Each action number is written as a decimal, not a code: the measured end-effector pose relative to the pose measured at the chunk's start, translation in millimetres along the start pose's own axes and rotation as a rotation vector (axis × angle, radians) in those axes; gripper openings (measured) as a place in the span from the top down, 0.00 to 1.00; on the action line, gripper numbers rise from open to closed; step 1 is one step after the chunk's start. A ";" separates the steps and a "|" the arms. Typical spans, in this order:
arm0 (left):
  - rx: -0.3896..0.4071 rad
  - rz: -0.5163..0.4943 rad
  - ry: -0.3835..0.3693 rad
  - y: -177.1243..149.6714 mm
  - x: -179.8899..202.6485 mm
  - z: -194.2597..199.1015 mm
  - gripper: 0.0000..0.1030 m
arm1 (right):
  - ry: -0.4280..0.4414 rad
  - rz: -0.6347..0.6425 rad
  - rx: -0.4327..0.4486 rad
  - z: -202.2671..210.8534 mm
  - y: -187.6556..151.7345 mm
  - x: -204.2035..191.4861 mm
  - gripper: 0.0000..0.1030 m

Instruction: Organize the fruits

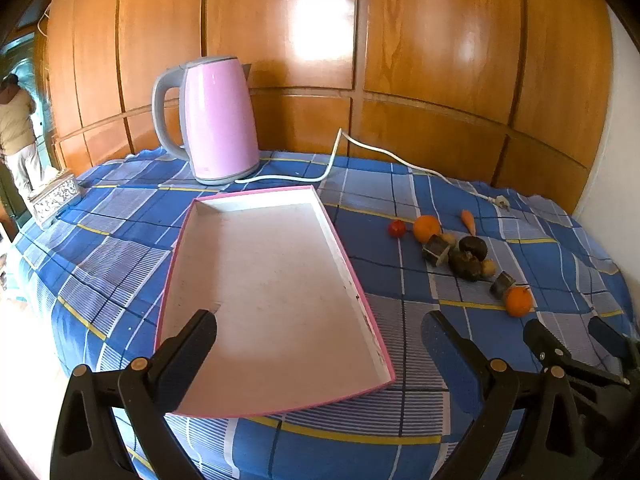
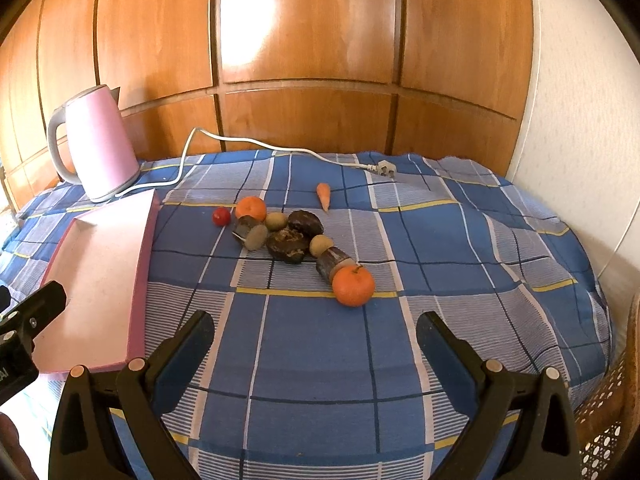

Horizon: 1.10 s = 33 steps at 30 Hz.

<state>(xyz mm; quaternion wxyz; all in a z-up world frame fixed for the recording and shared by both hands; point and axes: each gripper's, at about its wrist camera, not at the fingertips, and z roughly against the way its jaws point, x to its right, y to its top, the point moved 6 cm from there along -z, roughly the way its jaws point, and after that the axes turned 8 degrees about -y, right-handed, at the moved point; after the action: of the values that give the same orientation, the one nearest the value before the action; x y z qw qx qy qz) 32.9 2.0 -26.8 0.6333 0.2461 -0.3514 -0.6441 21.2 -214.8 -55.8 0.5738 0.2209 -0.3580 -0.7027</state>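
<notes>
Both my grippers stand spread wide, holding nothing: left gripper (image 1: 318, 340) above the near end of the pink tray (image 1: 372, 312), right gripper (image 2: 314, 338) over bare cloth, fruits (image 2: 296, 236) beyond, nearest orange (image 2: 353, 285) apart.

Pink kettle (image 1: 218, 120), blue-checked cloth (image 2: 360, 340)

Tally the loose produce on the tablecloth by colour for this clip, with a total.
Orange, round: 2
Orange carrot: 1
Red: 1
Green-brown: 3
Dark brown lumps: 2
Bark-like cut pieces: 2
Total: 11
</notes>
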 end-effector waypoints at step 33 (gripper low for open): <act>-0.293 -0.018 -0.283 53.8 33.2 -100.9 0.44 | -0.102 -0.165 -0.156 -63.0 -24.0 89.8 0.00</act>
<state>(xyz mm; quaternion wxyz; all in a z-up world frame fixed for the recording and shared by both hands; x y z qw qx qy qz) 141.8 -42.4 -45.3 0.6009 0.0613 -0.3372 -0.7221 29.1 -315.2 -105.6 0.5107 0.1684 -0.3118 -0.7834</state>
